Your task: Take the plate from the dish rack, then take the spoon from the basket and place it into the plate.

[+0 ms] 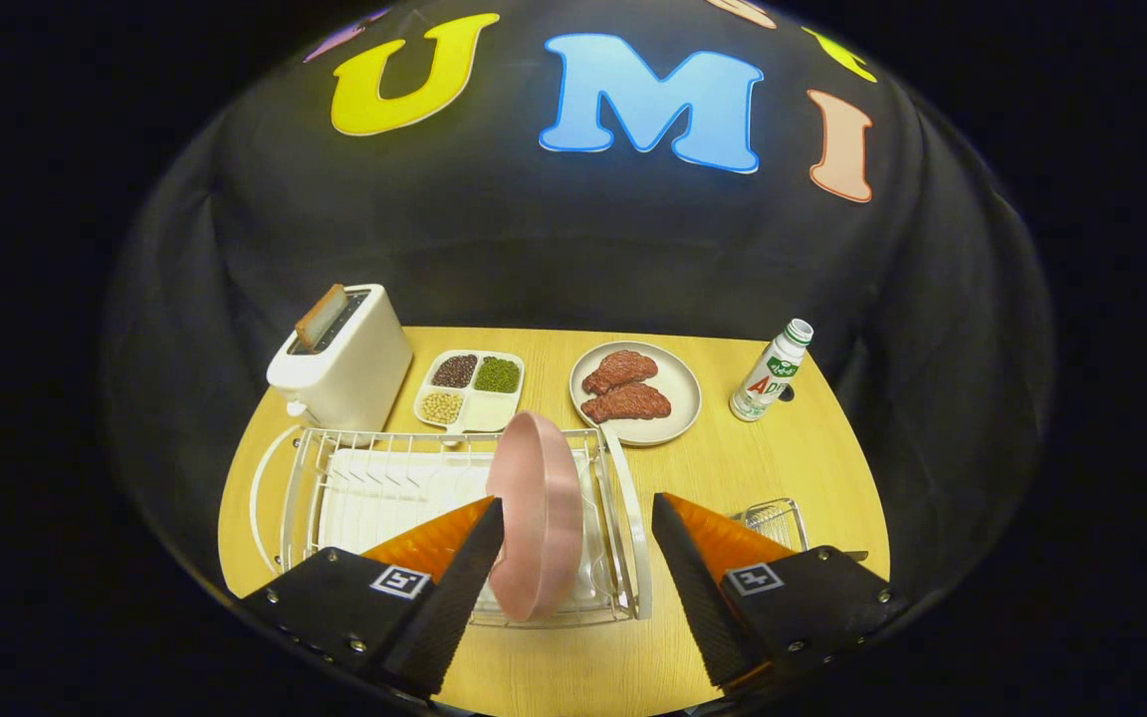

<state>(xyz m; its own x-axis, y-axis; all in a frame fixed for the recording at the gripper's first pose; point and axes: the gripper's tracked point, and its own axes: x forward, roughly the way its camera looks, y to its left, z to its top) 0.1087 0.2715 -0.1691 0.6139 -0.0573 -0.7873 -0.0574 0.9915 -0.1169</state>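
From the gripper view, the pink plate [537, 518] stands on edge in the wire dish rack [354, 478], toward the rack's right end, propped upright the way a rack holds dishes to drain. The gripper [577, 543] hangs over the near side of the rack with its fingers apart; the plate sits in the gap, close against the left finger [464, 568] and clear of the right one, so nothing is clamped yet. That wide stance looks meant to straddle the thin rim before closing.

Just right of the rack, partly behind the right finger, is a small wire basket [773, 520]; the spoon inside cannot be made out. Farther off stand a toaster [340, 363], a tray of beans [471, 388], a plate of meat [636, 392] and a bottle [771, 371].
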